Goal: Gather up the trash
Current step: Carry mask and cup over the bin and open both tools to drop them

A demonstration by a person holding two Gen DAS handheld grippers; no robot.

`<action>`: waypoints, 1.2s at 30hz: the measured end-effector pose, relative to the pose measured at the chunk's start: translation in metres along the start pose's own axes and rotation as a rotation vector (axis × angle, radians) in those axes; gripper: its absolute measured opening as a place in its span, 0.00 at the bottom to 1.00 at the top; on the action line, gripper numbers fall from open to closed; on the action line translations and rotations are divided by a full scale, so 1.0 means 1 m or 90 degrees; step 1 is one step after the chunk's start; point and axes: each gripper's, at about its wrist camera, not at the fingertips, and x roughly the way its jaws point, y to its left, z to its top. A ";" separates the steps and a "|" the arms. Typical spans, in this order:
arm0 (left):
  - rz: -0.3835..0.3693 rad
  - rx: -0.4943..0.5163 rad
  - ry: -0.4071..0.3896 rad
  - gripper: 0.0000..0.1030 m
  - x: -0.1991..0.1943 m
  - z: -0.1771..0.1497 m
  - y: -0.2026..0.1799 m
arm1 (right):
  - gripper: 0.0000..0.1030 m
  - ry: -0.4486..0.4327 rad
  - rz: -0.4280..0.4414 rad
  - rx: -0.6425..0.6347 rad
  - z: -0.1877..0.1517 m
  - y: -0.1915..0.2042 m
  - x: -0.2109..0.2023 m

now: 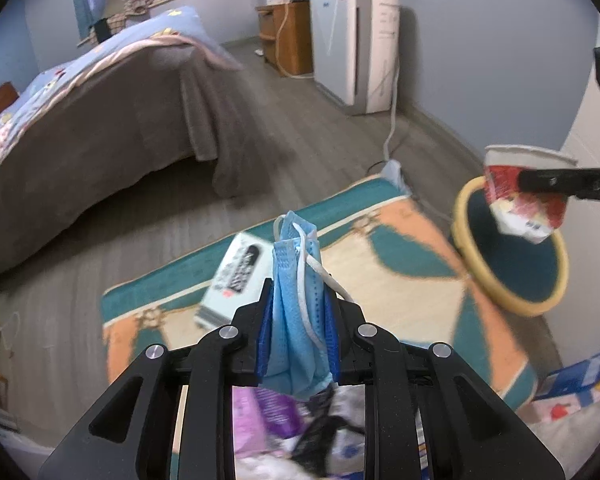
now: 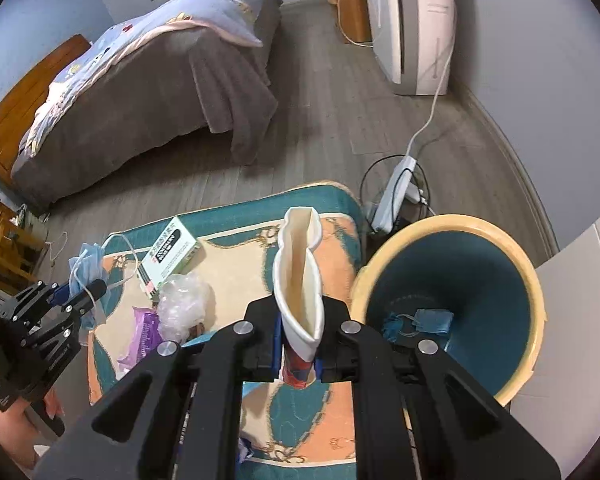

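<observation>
A: Black left gripper pinches a light-blue mask with white loops; black right gripper clamps a cup, cream inside, red and white outside.

B: And below them?

A: A rug patterned in teal, peach and cream. The bin is yellow-rimmed, dark teal inside. A white box carries black print; a purple wrapper lies nearby. The floor is grey.
</observation>
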 end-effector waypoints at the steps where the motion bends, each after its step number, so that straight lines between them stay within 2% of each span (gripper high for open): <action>1: -0.004 0.006 -0.002 0.22 -0.001 0.001 -0.006 | 0.10 0.000 -0.002 0.002 0.000 -0.004 0.000; 9: -0.070 0.018 -0.015 0.22 0.004 0.011 -0.068 | 0.10 0.004 -0.028 0.034 -0.005 -0.043 -0.002; 17: -0.125 0.044 -0.001 0.22 0.021 0.019 -0.124 | 0.10 0.007 -0.055 0.078 -0.010 -0.084 -0.001; 23: -0.146 0.086 0.009 0.22 0.032 0.020 -0.159 | 0.10 0.012 -0.079 0.127 -0.015 -0.120 0.000; 31: -0.180 0.114 0.052 0.22 0.064 0.014 -0.204 | 0.10 0.044 -0.126 0.190 -0.028 -0.160 0.007; 36: -0.185 0.135 0.036 0.23 0.069 0.022 -0.227 | 0.10 0.030 -0.139 0.194 -0.027 -0.165 0.001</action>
